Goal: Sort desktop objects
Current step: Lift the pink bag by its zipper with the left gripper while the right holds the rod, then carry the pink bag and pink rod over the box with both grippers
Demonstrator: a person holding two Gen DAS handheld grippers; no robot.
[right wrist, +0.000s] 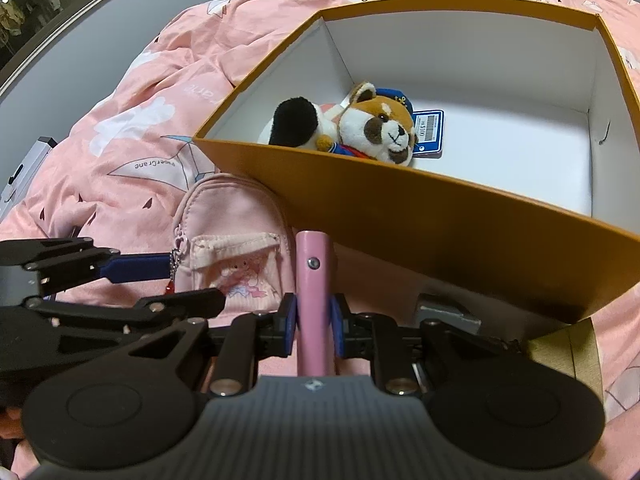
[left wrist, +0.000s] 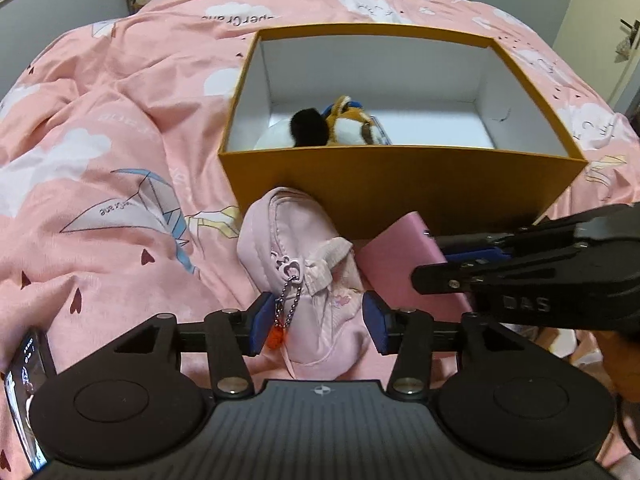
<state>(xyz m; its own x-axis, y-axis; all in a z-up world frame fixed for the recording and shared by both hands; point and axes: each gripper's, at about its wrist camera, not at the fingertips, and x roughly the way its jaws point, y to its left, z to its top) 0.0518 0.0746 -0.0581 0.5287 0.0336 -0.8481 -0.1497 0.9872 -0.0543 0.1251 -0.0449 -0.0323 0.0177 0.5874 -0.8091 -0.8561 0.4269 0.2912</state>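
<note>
A pink quilt (left wrist: 120, 128) printed with clouds and paper cranes covers the bed. Grey walls (left wrist: 60, 4) stand behind. A pale door (left wrist: 600, 20) is at the right.

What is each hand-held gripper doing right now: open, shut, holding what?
Left hand-held gripper: open, fingers astride the pink mini backpack.
Right hand-held gripper: shut on the pink flat case.

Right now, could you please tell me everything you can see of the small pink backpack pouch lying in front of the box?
The pink backpack pouch is soft, padded fabric, shaped like a tiny backpack, with a flapped front pocket bearing a faint cartoon print. A heart-shaped zipper pull carries a ball chain with a small orange-red charm. It lies on the pink bedspread, its top against the orange box, beside the pink flat case. The left gripper straddles its lower end, blue pads either side, seemingly touching the fabric without clearly squeezing it.
</note>
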